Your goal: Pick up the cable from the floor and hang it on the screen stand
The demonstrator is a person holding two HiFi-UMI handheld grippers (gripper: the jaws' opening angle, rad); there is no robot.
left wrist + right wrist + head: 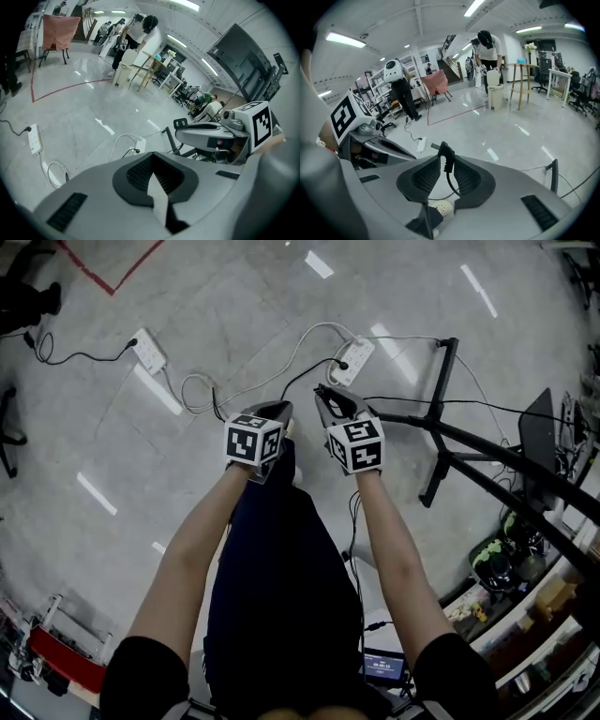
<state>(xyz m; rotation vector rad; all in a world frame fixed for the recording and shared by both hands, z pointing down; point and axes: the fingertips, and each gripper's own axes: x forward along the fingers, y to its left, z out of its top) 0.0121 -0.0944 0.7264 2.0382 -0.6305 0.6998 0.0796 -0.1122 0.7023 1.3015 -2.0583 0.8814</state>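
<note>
The right gripper (446,162) has its fingers clamped on the black cable (446,151) just below its plug, cord trailing down between them; the left gripper (152,158) has its fingers together, empty; the screen stand (439,418) lies beyond the right fingers

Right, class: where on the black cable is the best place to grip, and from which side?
The plug, pinched across its sides from the cord end, as the right claw does now. It is thicker and stiffer than the thin cord trailing below, so it probably will not slip.
</note>
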